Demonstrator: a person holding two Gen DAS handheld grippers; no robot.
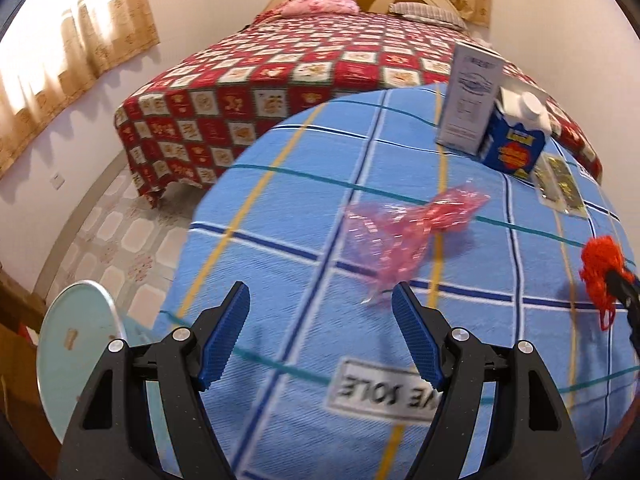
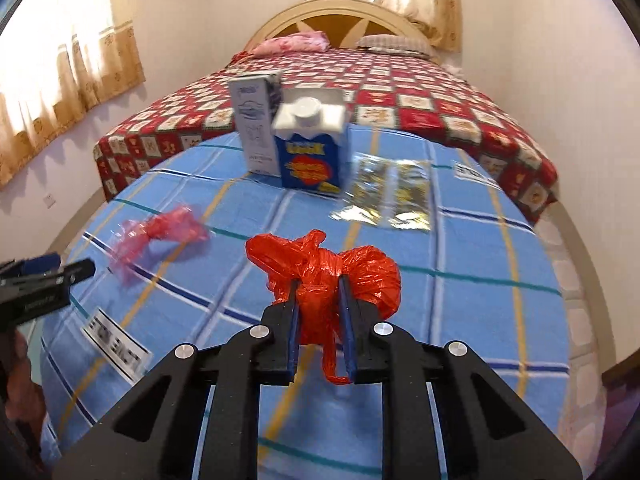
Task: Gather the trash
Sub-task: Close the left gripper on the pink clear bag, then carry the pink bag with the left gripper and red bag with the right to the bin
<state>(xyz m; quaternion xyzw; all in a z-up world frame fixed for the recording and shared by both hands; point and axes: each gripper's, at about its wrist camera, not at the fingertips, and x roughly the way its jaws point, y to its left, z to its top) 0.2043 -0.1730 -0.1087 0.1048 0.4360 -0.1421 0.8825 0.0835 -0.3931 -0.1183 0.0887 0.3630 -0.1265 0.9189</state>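
**Desk:** Over the near edge of the blue checked counter — what does the left wrist view give us?

**Photographer:** Left gripper with its fingers spread wide and holding nothing. A crumpled pink wrapper lies just ahead of them, near the counter's middle. My reading: the spread is there to take that wrapper next. Toward the far right corner stand a grey carton and a blue carton, touching or nearly so, with a flat foil packet just beside them. At the right edge of the frame, a red plastic bag hangs from the other tool. A round bin lid shows low off the counter's left side, likely where the trash goes.

**Desk:** And the right wrist view?

**Photographer:** Right gripper clamped on the red plastic bag, fingers pinching its bunched middle so the loose ends hang free. It appears lifted off the cloth. Both cartons and the packet sit untouched at the far edge, in front of the bed.
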